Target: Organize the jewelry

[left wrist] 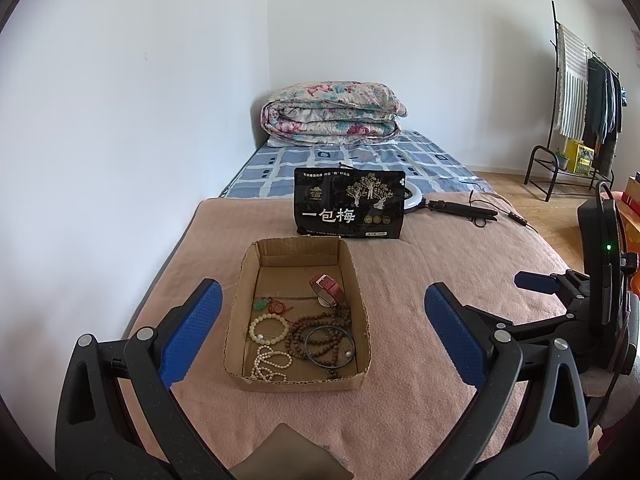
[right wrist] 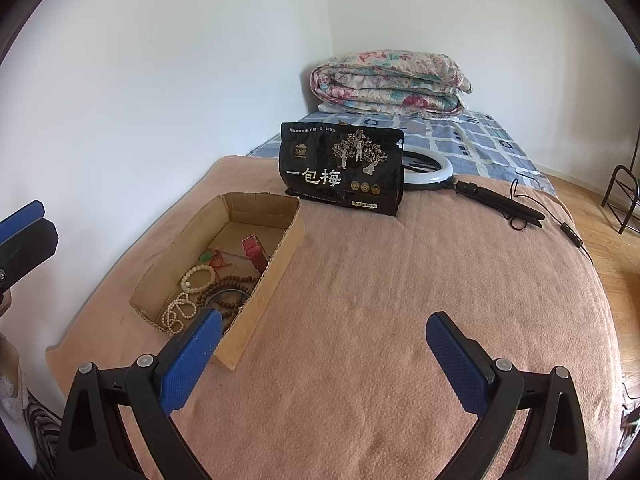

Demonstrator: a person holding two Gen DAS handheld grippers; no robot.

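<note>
White walls meet in a corner behind the bed, where a peach blanket (left wrist: 400,360) covers the near end and a blue checked sheet (left wrist: 360,160) the far end under a folded floral quilt (left wrist: 332,114)

From the left wrist view I look almost straight down into the cardboard tray (left wrist: 236,320), which sits on the blanket between my left gripper (left wrist: 322,324) fingers. I can sort its contents here: a red watch (left wrist: 326,288) at the back, a green pendant on red cord (left wrist: 266,305), a white bead bracelet (left wrist: 269,330), a pearl strand (left wrist: 270,364), brown prayer beads (left wrist: 320,330) and a dark bangle (left wrist: 329,346) lying on them. Only this view shows the clothes rack (left wrist: 588,108) far right, and my right gripper from the side at the right edge, raised over the blanket. The left fingers (left wrist: 190,332) are spread wide, holding nothing

From the right wrist view the tray (right wrist: 256,300) lies to the left, its near wall hiding part of the beads. This view shows the black snack bag (right wrist: 340,168) standing behind the tray and the ring light (right wrist: 434,168) with its cable more fully. My right gripper (right wrist: 324,358) hangs over bare blanket, fingers (right wrist: 456,364) spread wide and empty, the left one's tip crossing the tray's corner
</note>
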